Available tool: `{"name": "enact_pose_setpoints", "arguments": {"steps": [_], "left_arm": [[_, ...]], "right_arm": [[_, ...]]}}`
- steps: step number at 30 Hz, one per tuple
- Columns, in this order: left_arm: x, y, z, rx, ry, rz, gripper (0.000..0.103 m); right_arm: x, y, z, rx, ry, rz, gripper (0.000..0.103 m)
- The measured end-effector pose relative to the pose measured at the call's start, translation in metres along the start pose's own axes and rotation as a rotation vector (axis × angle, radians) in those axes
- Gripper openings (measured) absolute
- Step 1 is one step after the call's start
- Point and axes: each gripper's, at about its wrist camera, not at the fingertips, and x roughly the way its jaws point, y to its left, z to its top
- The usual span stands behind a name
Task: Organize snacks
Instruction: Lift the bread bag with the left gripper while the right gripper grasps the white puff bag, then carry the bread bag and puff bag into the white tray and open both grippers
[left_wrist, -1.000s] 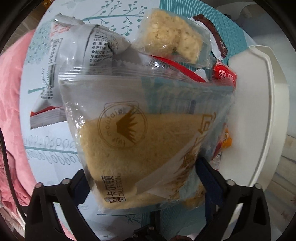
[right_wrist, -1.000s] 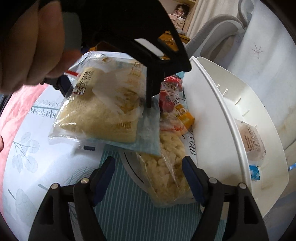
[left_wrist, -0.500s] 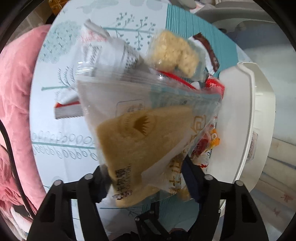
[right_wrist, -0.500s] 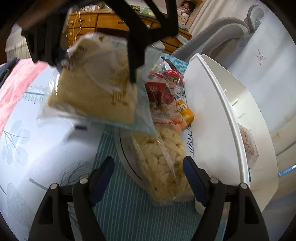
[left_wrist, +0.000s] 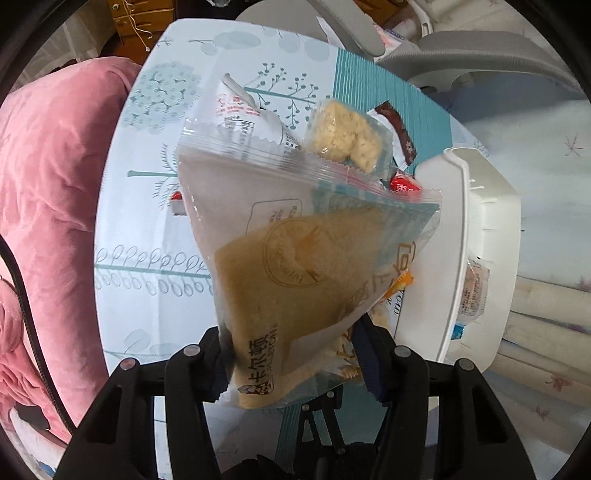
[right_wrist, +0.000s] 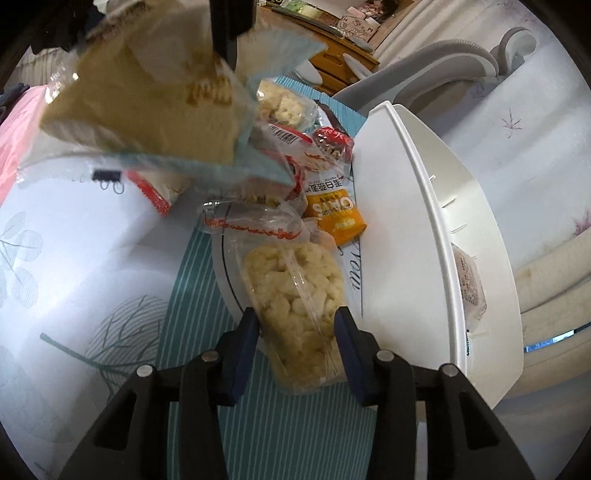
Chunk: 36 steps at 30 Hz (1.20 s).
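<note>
My left gripper (left_wrist: 291, 365) is shut on a clear bag of brown bread (left_wrist: 295, 266) and holds it high above the table; the bag also shows at the top left of the right wrist view (right_wrist: 147, 96). My right gripper (right_wrist: 295, 347) has closed in around a clear pack of puffed rice cake (right_wrist: 295, 291) that lies on a white plate (right_wrist: 225, 273); its pads sit at the pack's sides. A white bin (right_wrist: 424, 221) stands to the right, with one wrapped snack (right_wrist: 471, 291) inside.
More snacks lie in a pile: an orange packet (right_wrist: 334, 210), red packets (right_wrist: 332, 142), another rice cake pack (left_wrist: 343, 136) and a white bag (left_wrist: 240, 114). A pink blanket (left_wrist: 48, 206) borders the table on the left. Grey chairs (left_wrist: 461, 62) stand behind.
My left gripper has lifted the bread bag well up off the pile. My right gripper has moved forward and narrowed around the rice cake pack.
</note>
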Motion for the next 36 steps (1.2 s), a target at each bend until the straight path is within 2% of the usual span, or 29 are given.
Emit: {"name": "enact_pose_setpoints", "arguments": {"steps": [3,10,19,28,36], "left_arm": [[-0.012,-0.002,-0.011,-0.003,-0.012,-0.008,0.054],[-0.039,0.005,-0.038,0.004,-0.037,-0.027,0.053],[-0.068,0.023,-0.079,-0.004,-0.058,-0.067,0.053],[-0.095,0.045,-0.12,-0.004,-0.119,-0.149,0.053],[-0.103,0.043,-0.154,0.09,-0.196,-0.261,0.053]], "right_arm": [[0.001,-0.001,0.005,-0.021,0.012,0.014,0.04],[-0.011,-0.004,0.0,0.023,0.065,0.102,0.037],[-0.036,0.002,-0.014,0.055,0.103,0.25,0.035],[-0.078,0.001,-0.026,0.075,0.03,0.287,0.034],[-0.129,-0.02,-0.03,0.08,-0.067,0.252,0.034]]}}
